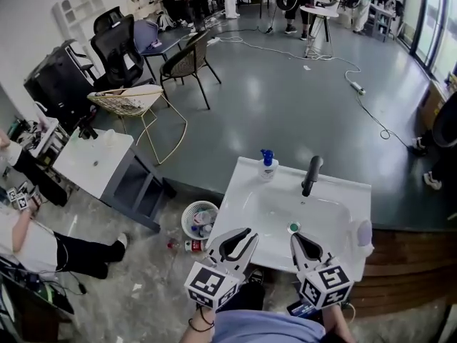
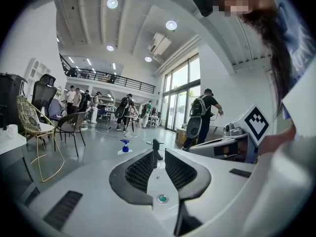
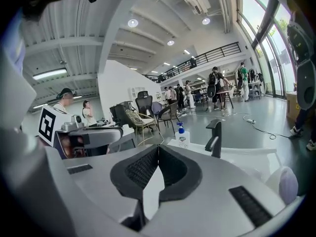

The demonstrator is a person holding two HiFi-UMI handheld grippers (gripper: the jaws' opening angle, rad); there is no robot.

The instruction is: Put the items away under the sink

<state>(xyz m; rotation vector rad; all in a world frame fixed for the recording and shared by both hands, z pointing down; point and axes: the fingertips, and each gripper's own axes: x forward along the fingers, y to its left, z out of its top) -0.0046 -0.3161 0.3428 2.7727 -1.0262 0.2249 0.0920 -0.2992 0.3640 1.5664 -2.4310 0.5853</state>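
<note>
A white sink (image 1: 243, 184) stands in front of me in the head view, with a black faucet (image 1: 311, 175) and a soap bottle (image 1: 268, 166) with a blue pump on its back rim. A pale lavender item (image 1: 362, 232) rests on its right rim. Both grippers hover over the sink's near edge, side by side. My left gripper (image 1: 246, 236) has its jaws a narrow gap apart with nothing between them; in the left gripper view (image 2: 159, 154) the faucet (image 2: 156, 152) and the drain (image 2: 162, 198) show through the gap. My right gripper (image 1: 295, 237) is shut and empty (image 3: 158, 147). The space under the sink is hidden.
A white wastebasket (image 1: 200, 220) with rubbish stands on the floor left of the sink, with a can (image 1: 191, 246) beside it. A wooden counter (image 1: 407, 263) adjoins the sink's right side. A white side table (image 1: 93, 159), chairs and a seated person (image 1: 43, 245) are further left.
</note>
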